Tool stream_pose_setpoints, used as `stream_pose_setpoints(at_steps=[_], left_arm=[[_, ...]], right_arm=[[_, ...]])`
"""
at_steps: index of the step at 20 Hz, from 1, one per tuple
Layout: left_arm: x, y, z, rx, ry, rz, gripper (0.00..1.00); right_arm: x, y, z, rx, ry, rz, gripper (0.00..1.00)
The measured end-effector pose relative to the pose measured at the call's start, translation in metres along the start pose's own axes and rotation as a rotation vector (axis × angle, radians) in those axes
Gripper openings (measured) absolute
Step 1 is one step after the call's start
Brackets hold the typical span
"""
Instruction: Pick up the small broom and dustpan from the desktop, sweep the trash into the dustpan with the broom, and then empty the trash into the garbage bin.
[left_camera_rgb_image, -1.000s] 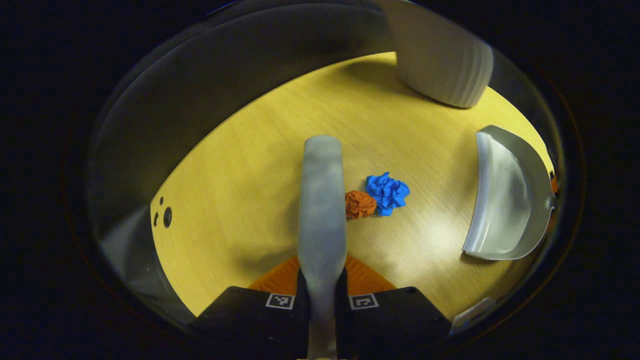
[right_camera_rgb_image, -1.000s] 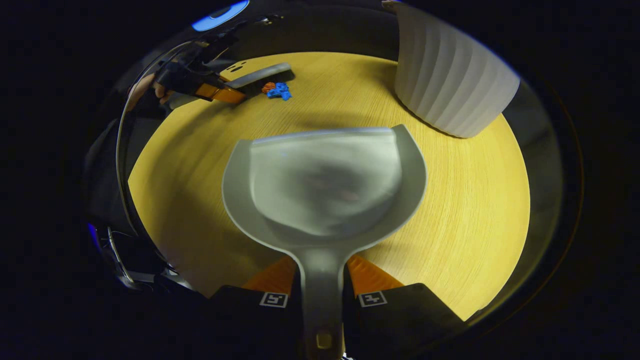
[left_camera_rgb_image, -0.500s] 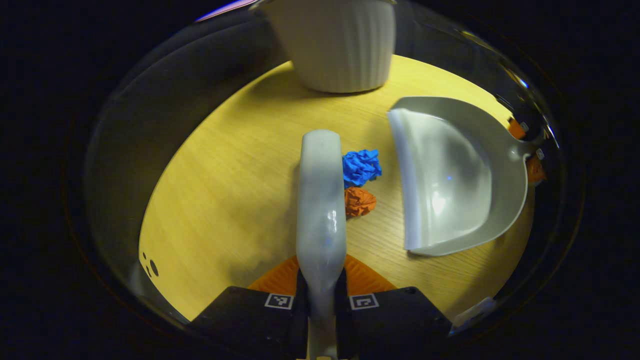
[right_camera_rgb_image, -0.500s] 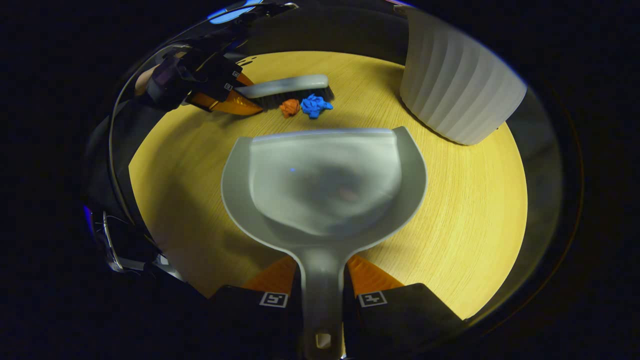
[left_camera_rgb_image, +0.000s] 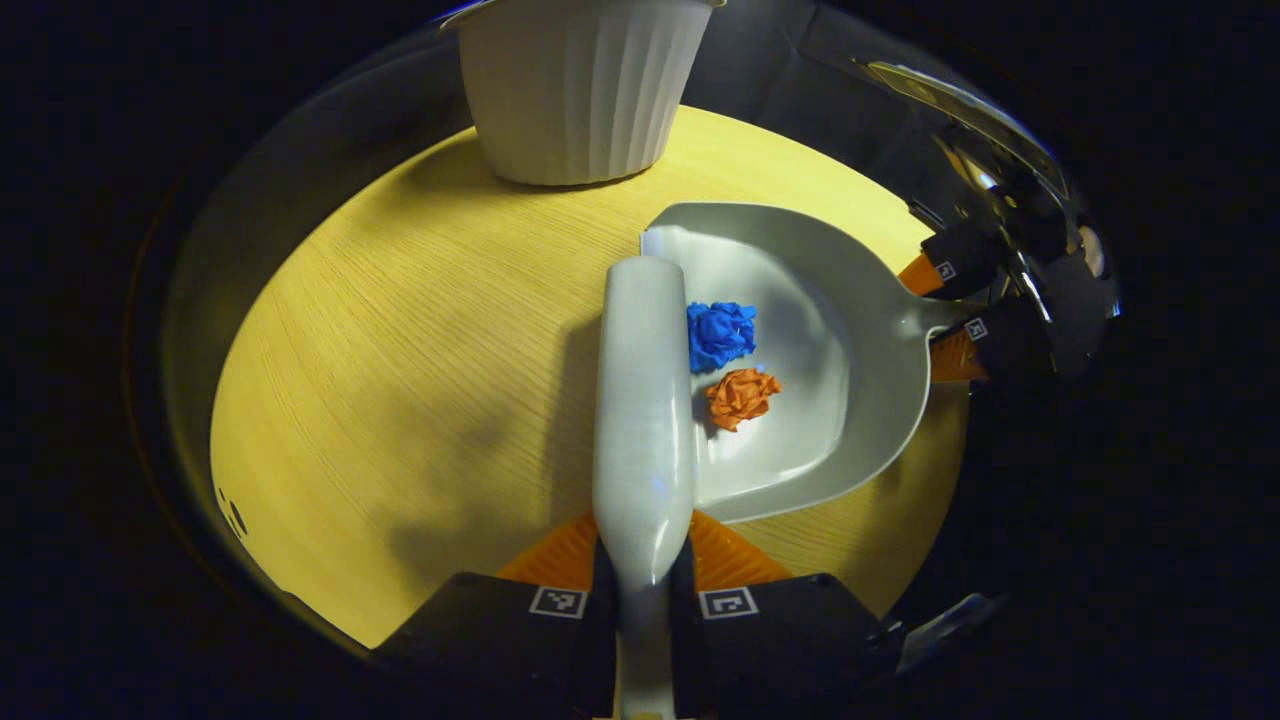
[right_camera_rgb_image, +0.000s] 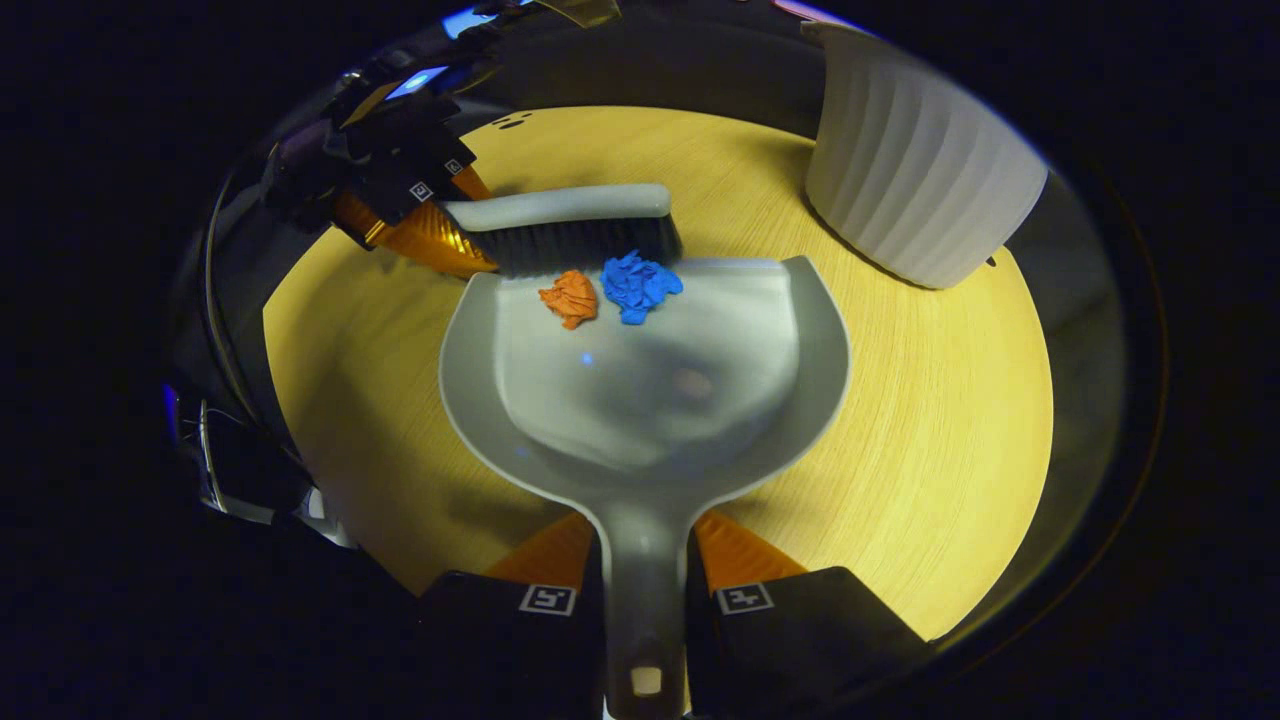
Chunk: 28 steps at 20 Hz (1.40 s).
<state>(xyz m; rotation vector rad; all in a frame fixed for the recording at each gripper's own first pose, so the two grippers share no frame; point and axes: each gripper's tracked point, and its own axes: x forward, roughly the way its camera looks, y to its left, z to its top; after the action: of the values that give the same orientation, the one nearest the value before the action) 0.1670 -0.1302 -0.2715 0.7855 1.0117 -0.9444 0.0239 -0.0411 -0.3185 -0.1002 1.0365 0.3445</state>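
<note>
In the left gripper view, the left tongs (left_camera_rgb_image: 645, 580) at 6 o'clock are closed tight on the handle of the broom (left_camera_rgb_image: 643, 400), both fingers pressing its sides; the broom's back runs straight up toward the centre of the view. The broom head lies along the open lip of the dustpan (left_camera_rgb_image: 850, 400), which sits flat on the round yellow desk (left_camera_rgb_image: 400, 350) to the broom's 3 o'clock side. Two paper wads rest inside the pan just past the lip: the blue wad (left_camera_rgb_image: 720, 335) at about 1 o'clock from centre, touching or almost touching the broom, and the orange wad (left_camera_rgb_image: 742, 397) just below it at 3 o'clock; the two are near each other but apart. The bin (left_camera_rgb_image: 580, 90), white and ribbed, stands upright on the desk at 12 o'clock. The right tongs (left_camera_rgb_image: 940, 315) at 3 o'clock grip the dustpan's handle.

In the right gripper view, the right tongs (right_camera_rgb_image: 645, 590) at 6 o'clock clamp the dustpan (right_camera_rgb_image: 640, 400) handle from both sides. The broom (right_camera_rgb_image: 565, 225) lies across the pan's front edge at 12 o'clock, bristles down, with the orange wad (right_camera_rgb_image: 570, 298) and blue wad (right_camera_rgb_image: 638, 285) just inside. The left tongs (right_camera_rgb_image: 440, 215) hold the broom at 11 o'clock. The bin (right_camera_rgb_image: 920, 180) stands at 2 o'clock.
</note>
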Motion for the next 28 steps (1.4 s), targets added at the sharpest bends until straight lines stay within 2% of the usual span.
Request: stream_pose_setpoints(at_steps=[2,5,7,8,9,13,15,16,17,18,20,25,28], left_arm=[[-0.002,-0.004,-0.002,0.012,0.003,0.011,0.27],[-0.007,-0.009,-0.004,-0.028,-0.031,0.060,0.27],[-0.013,-0.012,-0.008,-0.085,-0.068,0.104,0.27],[-0.018,-0.014,-0.011,-0.121,-0.090,0.122,0.27],[-0.022,-0.016,-0.016,-0.157,-0.108,0.140,0.27],[-0.036,-0.016,-0.035,-0.301,-0.185,0.231,0.27],[-0.038,-0.016,-0.059,-0.381,-0.210,0.266,0.26],[-0.039,-0.015,-0.076,-0.420,-0.219,0.281,0.27],[-0.037,-0.016,-0.091,-0.457,-0.225,0.293,0.27],[-0.031,-0.017,-0.108,-0.492,-0.230,0.302,0.26],[-0.021,-0.013,-0.145,-0.551,-0.240,0.312,0.26],[0.013,-0.002,-0.218,-0.647,-0.261,0.327,0.26],[0.005,0.006,-0.240,-0.684,-0.293,0.334,0.27]], right_arm=[[0.003,-0.004,0.005,-0.006,-0.019,0.002,0.36],[0.009,-0.007,0.015,0.017,-0.071,0.003,0.36],[0.013,-0.012,0.014,0.026,-0.081,-0.004,0.35],[0.015,-0.015,0.014,0.029,-0.083,-0.010,0.40],[0.013,-0.015,0.015,0.041,-0.087,-0.010,0.36],[0.007,-0.013,0.015,0.106,-0.096,-0.004,0.36],[-0.013,-0.017,0.014,0.118,-0.108,-0.019,0.40],[-0.026,-0.018,0.014,0.125,-0.114,-0.027,0.31],[-0.037,-0.022,0.015,0.134,-0.120,-0.034,0.31],[-0.044,-0.025,0.016,0.143,-0.125,-0.043,0.36],[-0.067,-0.038,0.019,0.158,-0.135,-0.063,0.36],[-0.137,-0.072,0.035,0.200,-0.161,-0.108,0.35],[-0.180,-0.085,0.050,0.255,-0.200,-0.123,0.36]])
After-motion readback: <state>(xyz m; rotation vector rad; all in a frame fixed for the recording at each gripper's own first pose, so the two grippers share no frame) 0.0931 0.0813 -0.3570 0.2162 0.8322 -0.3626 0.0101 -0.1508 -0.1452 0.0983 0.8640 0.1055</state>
